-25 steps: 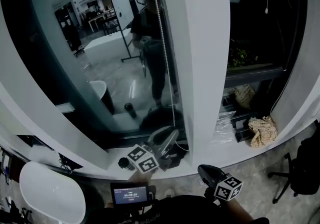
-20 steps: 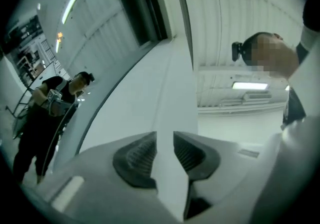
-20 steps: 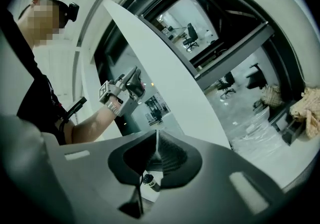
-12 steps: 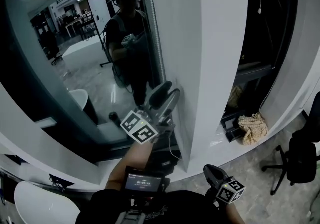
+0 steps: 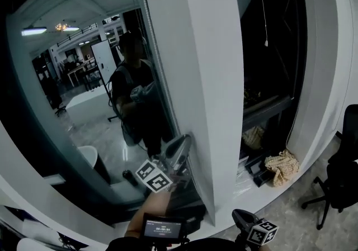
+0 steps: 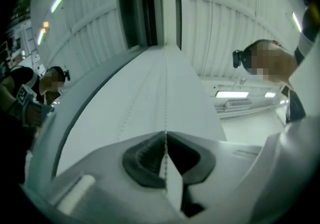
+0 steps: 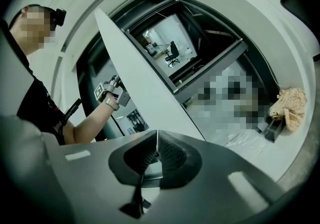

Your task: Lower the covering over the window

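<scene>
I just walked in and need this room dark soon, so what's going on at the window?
A person stands at the window with a gripper in each hand. The left gripper, raised beside the white pillar, has just closed its jaws on the blind's bead chain. The right gripper is shut, held low, with nothing in it. The glass in view is uncovered, so lowering has not visibly begun.

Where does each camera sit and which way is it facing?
Head view: on the person's head, looking down at the white pillar beside the window; left gripper raised at its edge, right gripper low.
Left gripper view: on the left gripper, looking up the pillar; jaws shut on the bead chain.
Right gripper view: on the right gripper, looking across at the pillar; shut jaws, the person's left arm.
Shared: head and right gripper views both show the left gripper and the cloth.
</scene>
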A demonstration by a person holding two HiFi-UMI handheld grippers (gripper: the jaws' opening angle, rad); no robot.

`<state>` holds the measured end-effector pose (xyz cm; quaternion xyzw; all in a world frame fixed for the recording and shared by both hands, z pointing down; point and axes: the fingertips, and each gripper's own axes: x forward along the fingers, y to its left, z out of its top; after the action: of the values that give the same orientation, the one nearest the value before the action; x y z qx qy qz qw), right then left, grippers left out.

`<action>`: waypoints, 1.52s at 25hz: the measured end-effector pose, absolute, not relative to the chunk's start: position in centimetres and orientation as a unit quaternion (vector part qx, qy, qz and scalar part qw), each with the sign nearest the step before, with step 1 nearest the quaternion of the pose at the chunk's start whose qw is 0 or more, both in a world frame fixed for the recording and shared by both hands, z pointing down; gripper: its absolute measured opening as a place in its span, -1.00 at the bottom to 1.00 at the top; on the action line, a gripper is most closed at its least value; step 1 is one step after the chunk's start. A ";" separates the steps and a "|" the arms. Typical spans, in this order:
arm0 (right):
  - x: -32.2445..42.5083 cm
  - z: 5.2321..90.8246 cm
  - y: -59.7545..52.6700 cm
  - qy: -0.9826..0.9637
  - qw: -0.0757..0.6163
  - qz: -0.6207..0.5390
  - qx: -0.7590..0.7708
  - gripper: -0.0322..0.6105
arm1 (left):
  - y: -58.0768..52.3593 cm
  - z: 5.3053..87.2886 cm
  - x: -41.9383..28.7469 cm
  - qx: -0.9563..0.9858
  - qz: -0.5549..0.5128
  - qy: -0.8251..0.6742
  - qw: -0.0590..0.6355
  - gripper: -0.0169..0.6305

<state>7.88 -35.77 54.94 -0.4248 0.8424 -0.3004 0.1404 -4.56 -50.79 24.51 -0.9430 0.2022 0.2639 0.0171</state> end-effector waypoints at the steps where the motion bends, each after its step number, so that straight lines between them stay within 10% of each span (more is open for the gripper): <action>1: 7.5 55.1 -35.8 0.847 0.137 -0.300 -0.417 -0.86 | -50.5 25.2 -4.6 -0.946 0.243 0.215 0.024 -0.92; 23: 4.0 50.2 -34.2 0.941 0.079 -0.225 -0.240 -0.86 | -37.3 35.8 -6.0 -0.903 0.090 0.413 0.080 -0.92; 38: 0.6 36.0 -34.2 0.946 0.198 -0.157 -0.205 -0.74 | -25.6 63.7 -2.7 -0.906 -0.095 0.353 -0.213 -0.92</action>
<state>0.59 -34.19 35.95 -0.2055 0.9455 -0.1572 0.1976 -2.73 -25.61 63.71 -0.9061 0.3530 -0.0950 -0.2131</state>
